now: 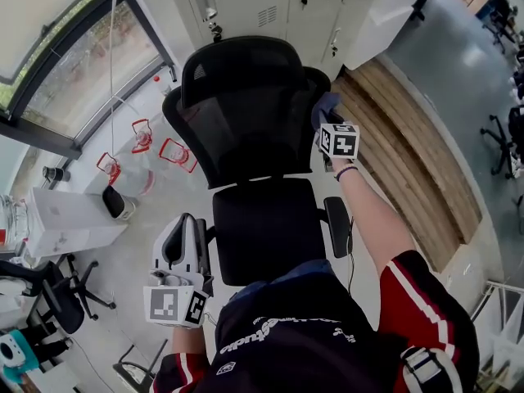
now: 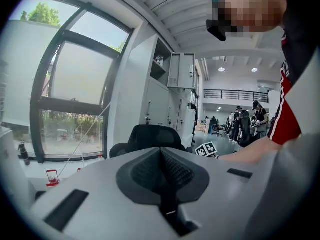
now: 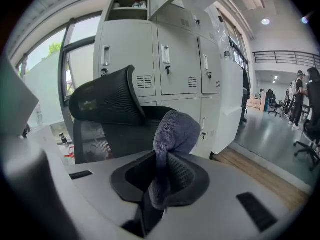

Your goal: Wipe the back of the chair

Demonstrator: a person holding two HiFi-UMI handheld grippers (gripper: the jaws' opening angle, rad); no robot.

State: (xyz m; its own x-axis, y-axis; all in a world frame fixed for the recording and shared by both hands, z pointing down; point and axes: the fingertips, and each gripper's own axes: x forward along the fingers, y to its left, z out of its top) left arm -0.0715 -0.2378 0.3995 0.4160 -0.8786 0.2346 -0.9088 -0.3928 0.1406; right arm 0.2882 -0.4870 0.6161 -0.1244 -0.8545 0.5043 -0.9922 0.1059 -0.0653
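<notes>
Two grippers are flanking a black mesh office chair (image 1: 246, 113); the right gripper (image 1: 329, 123) is clenching a grey-blue cloth (image 3: 172, 134) between its jaws, holding it just beside the backrest's (image 1: 254, 142) right edge; the left gripper (image 1: 187, 229) is hanging low beside the seat's (image 1: 266, 228) left side, jaws pressing together on nothing.

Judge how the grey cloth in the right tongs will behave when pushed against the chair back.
The cloth is probably floppy: it folds over above the right tongs pinching it. It looks light and fuzzy, so likely grippy, not slippery. Pressed on the chair back, it should mould to the mesh.
</notes>
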